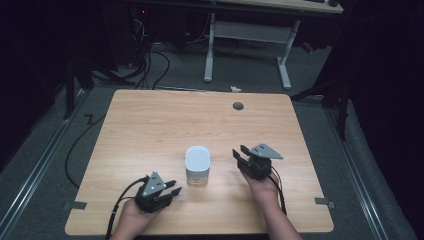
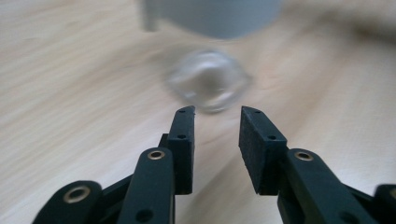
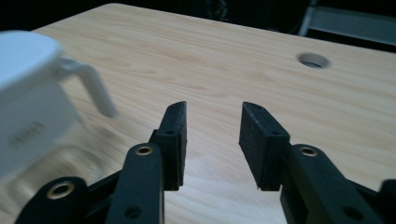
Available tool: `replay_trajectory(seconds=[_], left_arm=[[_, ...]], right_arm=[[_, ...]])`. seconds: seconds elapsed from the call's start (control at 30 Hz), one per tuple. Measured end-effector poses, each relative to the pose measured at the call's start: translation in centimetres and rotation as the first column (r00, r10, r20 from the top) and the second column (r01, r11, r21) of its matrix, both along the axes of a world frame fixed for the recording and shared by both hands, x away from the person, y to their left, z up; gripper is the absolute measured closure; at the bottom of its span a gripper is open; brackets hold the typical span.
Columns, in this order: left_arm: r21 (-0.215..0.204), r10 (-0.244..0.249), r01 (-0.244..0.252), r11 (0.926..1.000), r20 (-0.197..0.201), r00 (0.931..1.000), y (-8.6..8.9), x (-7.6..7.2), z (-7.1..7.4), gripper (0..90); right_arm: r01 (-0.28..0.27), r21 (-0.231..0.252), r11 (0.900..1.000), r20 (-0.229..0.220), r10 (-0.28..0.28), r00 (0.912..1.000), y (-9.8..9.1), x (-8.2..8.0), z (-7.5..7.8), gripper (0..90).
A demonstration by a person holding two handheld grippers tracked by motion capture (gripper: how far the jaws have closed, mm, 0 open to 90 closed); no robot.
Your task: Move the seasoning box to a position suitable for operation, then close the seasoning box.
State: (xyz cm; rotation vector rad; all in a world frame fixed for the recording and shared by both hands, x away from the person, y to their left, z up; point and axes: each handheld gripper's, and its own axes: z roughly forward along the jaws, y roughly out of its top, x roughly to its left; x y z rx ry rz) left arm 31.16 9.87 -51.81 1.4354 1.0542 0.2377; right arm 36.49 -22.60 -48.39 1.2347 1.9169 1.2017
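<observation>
A white lidded container (image 1: 197, 164) with a clear lower part stands in the middle of the wooden table (image 1: 150, 125). My left gripper (image 1: 175, 187) lies just left of it near the front edge, jaws open and pointing at it. In the left gripper view the open gripper (image 2: 217, 112) holds nothing; ahead of it is a blurred clear rounded shape (image 2: 208, 81) below the container's pale body (image 2: 219, 16). My right gripper (image 1: 237, 151) sits to the container's right, apart from it. Its own view shows the gripper (image 3: 212, 106) open and empty, with the white container (image 3: 32, 107) and its thin handle at left.
A round cable hole (image 1: 238, 105) (image 3: 313, 59) lies near the table's far edge. Beyond the table stand the white legs of a desk (image 1: 210, 50), with cables (image 1: 150, 65) on the grey floor. Dark surroundings flank both sides.
</observation>
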Motion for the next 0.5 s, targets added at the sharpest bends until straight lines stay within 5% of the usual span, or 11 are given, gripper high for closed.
replay_trajectory(seconds=[0.1,0.27,0.5], left_arm=[[-0.013,0.092,-0.092,0.9957,0.004,0.9957,2.7,1.3,0.1,64.5],[-0.058,0.213,-0.214,0.9750,-0.027,0.9767,5.7,2.8,-0.3,62.6],[-0.072,0.253,-0.256,0.9639,-0.048,0.9662,6.5,3.1,-0.9,62.2]], right_arm=[[0.066,0.007,0.9978,-0.004,-0.066,0.9978,-2.6,-1.0,-1.1,56.7],[0.155,-0.010,0.9879,-0.024,-0.155,0.9876,-6.6,-3.3,-2.7,50.9],[0.197,-0.020,0.9802,-0.006,-0.197,0.9803,-8.7,-6.1,-3.4,42.4]])
